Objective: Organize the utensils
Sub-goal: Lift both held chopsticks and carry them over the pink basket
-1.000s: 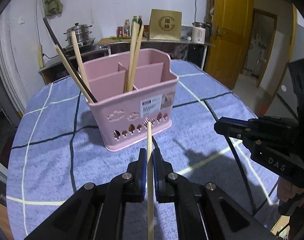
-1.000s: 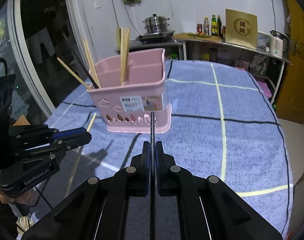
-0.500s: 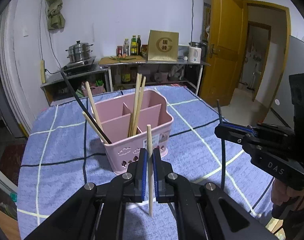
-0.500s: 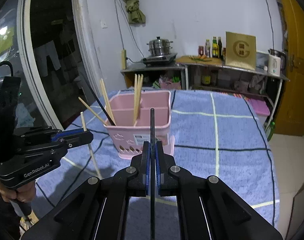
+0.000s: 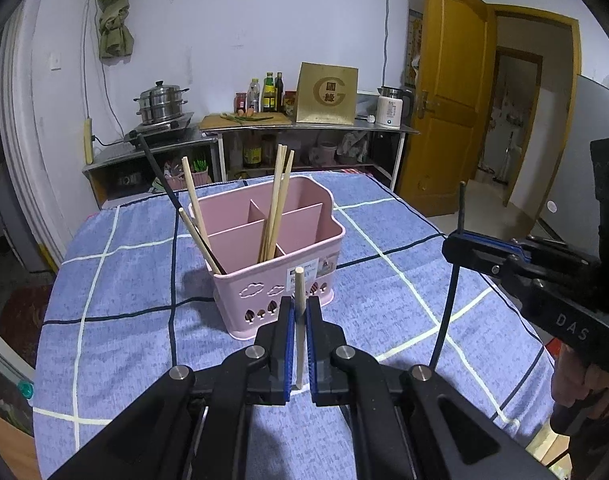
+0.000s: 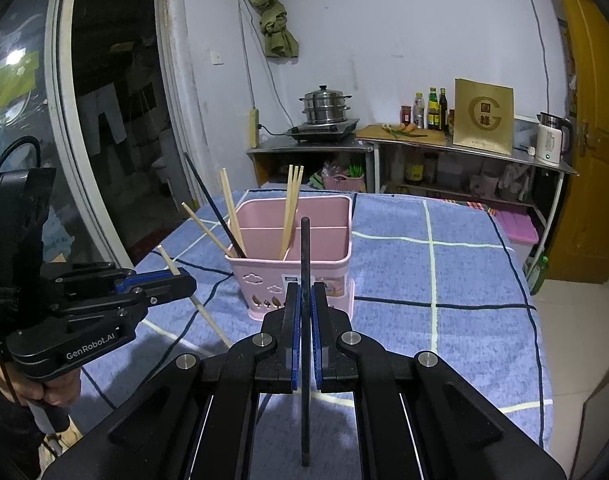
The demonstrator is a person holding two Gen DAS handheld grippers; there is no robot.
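Observation:
A pink divided utensil basket (image 5: pixel 288 276) stands mid-table, also in the right wrist view (image 6: pixel 324 256). It holds several wooden chopsticks (image 5: pixel 278 196) and one black chopstick (image 5: pixel 176 204). My left gripper (image 5: pixel 299 308) is shut on a wooden chopstick (image 5: pixel 299 292), held upright in front of the basket. It shows in the right wrist view (image 6: pixel 184 278). My right gripper (image 6: pixel 305 296) is shut on a black chopstick (image 6: pixel 304 256), upright, to the right of the basket. It shows in the left wrist view (image 5: pixel 454 246).
The table wears a blue checked cloth (image 5: pixel 384 280). Behind it stand a steel shelf with a steamer pot (image 5: pixel 160 102), bottles (image 5: pixel 269 92), a gold box (image 5: pixel 326 94) and a kettle (image 5: pixel 390 110). A yellow door (image 5: pixel 452 112) is at right, a glass door (image 6: pixel 104 120) at left.
Both grippers have risen and pulled back from the basket, each lifting its chopstick off the table to upright. The basket looks smaller and lower in both views.

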